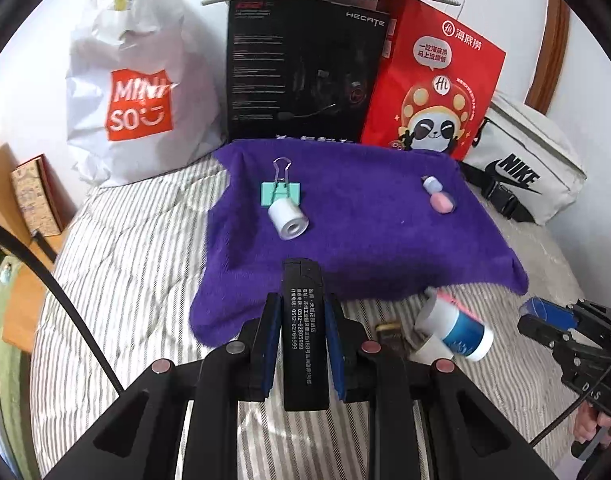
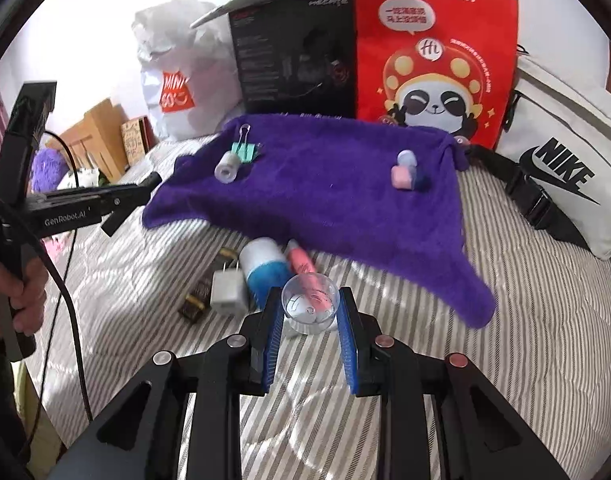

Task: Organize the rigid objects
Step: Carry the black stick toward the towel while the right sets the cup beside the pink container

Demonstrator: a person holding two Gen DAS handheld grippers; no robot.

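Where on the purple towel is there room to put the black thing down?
The purple towel is bare in the middle, between the white roll with the green clip and the pink eraser. Its near edge, ahead of the black lighter, is bare too. The bed beside the blue-white tube is crowded.

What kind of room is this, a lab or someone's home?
Most likely a home bedroom: a bed with a striped quilt, shopping bags against the wall, and a Nike pouch lying beside them.

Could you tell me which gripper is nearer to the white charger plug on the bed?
Right. The right gripper is just beside the charger plug; the left gripper is farther away, holding a black lighter.
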